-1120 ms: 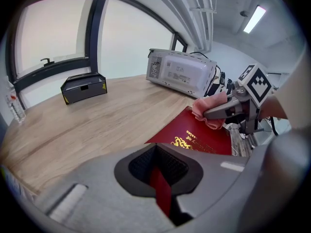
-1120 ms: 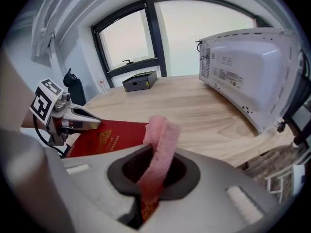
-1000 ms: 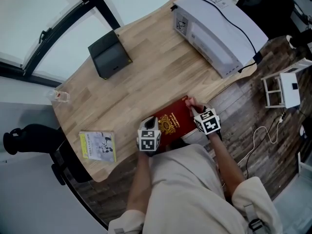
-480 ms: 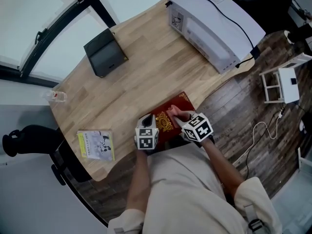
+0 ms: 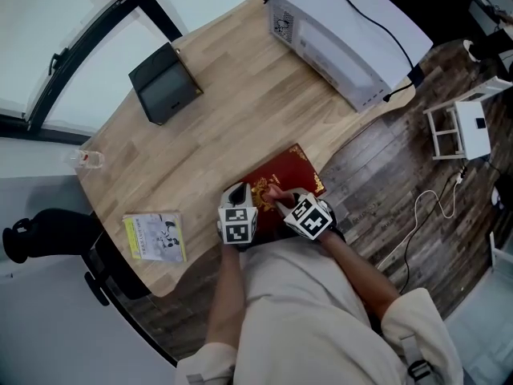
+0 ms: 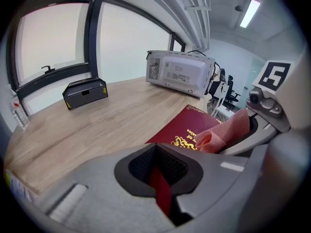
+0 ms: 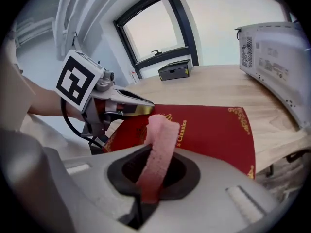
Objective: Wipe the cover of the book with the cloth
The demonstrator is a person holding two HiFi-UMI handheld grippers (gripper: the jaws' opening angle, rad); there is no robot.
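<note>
A pale booklet (image 5: 155, 236) is lying at the counter's (image 5: 224, 127) left end, its print too small to read, and a black box (image 5: 164, 83) is sitting further back. The left gripper (image 5: 238, 197) is clenching its jaws on the near edge of the red book (image 5: 292, 171), which is lying flat at the counter's near edge. Its cover is showing a gold emblem and the word "Classics". The right gripper (image 5: 280, 199) is grasping a pink cloth (image 5: 272, 192), holding it against the cover. Further right, a white appliance (image 5: 345, 30) is standing well apart, its rear labels illegible.
</note>
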